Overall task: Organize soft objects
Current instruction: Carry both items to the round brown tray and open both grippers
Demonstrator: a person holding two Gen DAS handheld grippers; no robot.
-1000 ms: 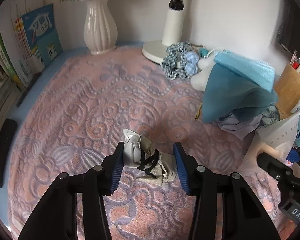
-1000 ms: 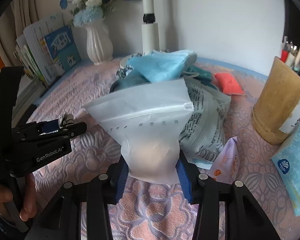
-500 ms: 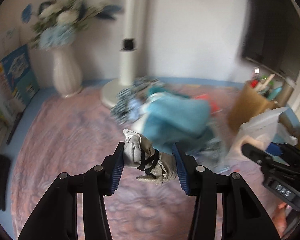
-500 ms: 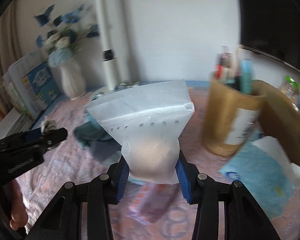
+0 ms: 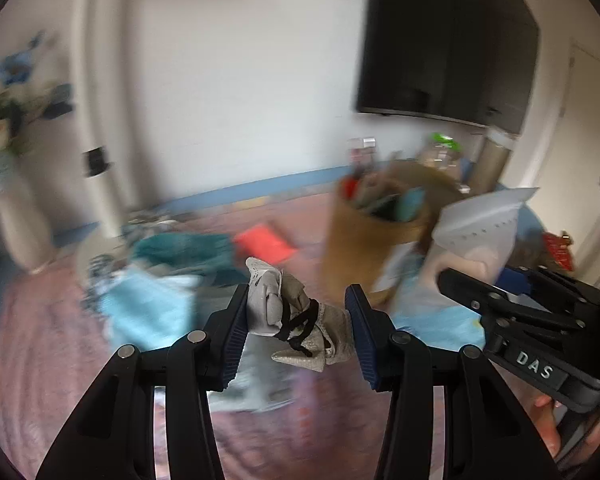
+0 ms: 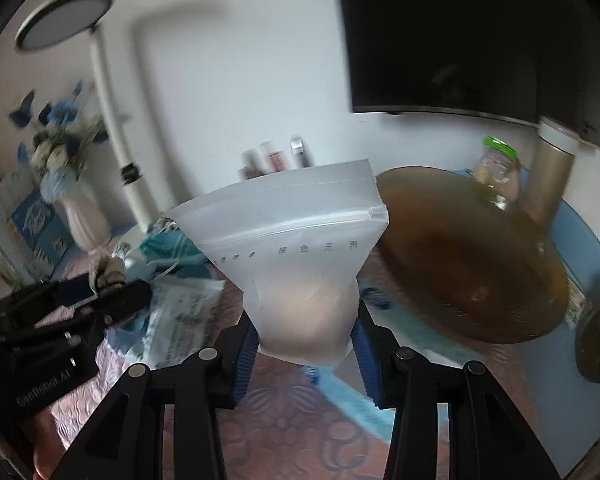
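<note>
Step in hand, judged: transfer into bag.
Grey glove, black cord: pinched in left gripper, held aloft.
Frosted zip bag: clamped by right gripper, at 3 o'clock of glove.
Next: bag mouth to be opened, glove aligned.

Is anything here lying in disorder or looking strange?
Yes. Behind the left tongs, which grip a grey bundle, cloths lie in a loose, unsorted heap on the pink cover. Motion blur hides finer detail.

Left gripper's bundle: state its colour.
Pale grey bundle tied with black cord, clearest in the left wrist view.
</note>
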